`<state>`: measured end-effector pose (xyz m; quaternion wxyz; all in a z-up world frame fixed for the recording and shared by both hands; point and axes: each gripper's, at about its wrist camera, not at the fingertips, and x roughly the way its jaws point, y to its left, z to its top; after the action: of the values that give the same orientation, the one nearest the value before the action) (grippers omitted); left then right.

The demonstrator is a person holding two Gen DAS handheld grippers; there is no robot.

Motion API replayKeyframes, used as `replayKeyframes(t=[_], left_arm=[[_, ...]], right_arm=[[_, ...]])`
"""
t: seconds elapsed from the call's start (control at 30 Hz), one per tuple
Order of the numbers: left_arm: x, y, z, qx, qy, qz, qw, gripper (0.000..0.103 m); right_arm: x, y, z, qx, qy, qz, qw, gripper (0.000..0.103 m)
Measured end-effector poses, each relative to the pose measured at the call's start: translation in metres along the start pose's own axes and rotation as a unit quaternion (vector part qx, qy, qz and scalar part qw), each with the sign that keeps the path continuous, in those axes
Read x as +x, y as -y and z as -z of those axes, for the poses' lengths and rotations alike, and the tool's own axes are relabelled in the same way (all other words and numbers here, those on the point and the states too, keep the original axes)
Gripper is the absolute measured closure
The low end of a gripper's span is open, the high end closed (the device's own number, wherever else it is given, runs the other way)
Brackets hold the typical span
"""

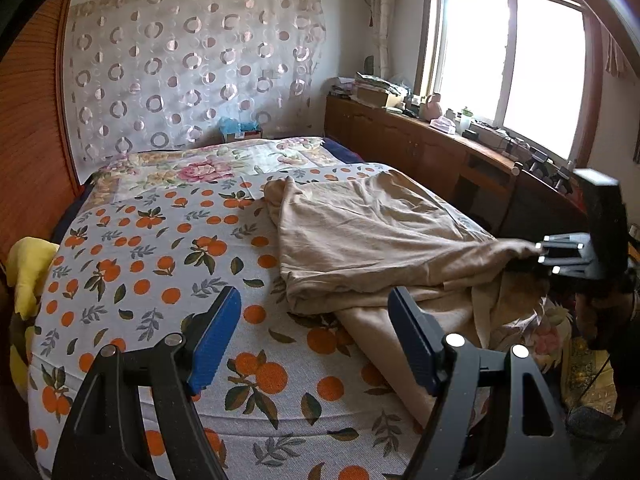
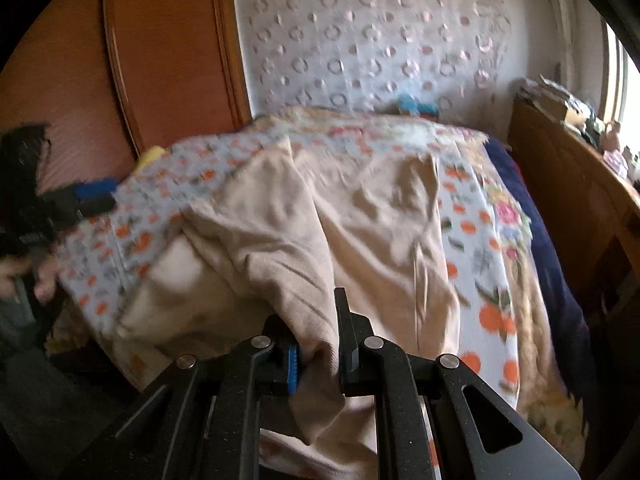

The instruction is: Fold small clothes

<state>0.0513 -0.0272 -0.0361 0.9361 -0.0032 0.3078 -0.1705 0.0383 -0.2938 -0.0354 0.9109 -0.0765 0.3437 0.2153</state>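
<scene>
A beige garment (image 1: 360, 232) lies rumpled on the right half of the bed (image 1: 160, 264), one end hanging over the near edge. My left gripper (image 1: 314, 320) is open and empty above the sheet, just left of the garment's near edge. My right gripper (image 2: 318, 344) is shut on a bunched corner of the garment (image 2: 320, 240) and holds it at the bed's edge; it also shows at the right of the left wrist view (image 1: 536, 256). The left gripper (image 2: 94, 196) shows blurred at the left of the right wrist view.
The bed has an orange-print sheet. A wooden sideboard (image 1: 440, 148) with clutter runs under the window on the right. A wooden wardrobe (image 2: 160, 48) stands at the left. A yellow cloth (image 1: 28, 268) lies at the bed's left edge. A patterned curtain (image 1: 188, 68) hangs behind.
</scene>
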Motion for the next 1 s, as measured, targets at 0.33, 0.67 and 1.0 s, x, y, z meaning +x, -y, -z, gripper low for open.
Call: replayKeyframes(t=[0.33,0.67,1.0], left_arm=[[-0.001,0.000,-0.001,0.000,0.002,-0.004,1.0000,0.026],[-0.007,-0.007,0.003,-0.009,0.008,-0.010,0.9999,0.026],[-0.016,-0.029,0.005,-0.027,0.019,-0.027,0.9991,0.026]], right_arm=[[-0.012,-0.009,0.001,-0.003,-0.001,0.030,1.000,0.054],[-0.025,-0.027,-0.027,-0.042,0.039,0.020,0.998,0.050],[0.056,-0.072,-0.081,-0.093,0.000,-0.055,0.994,0.050]])
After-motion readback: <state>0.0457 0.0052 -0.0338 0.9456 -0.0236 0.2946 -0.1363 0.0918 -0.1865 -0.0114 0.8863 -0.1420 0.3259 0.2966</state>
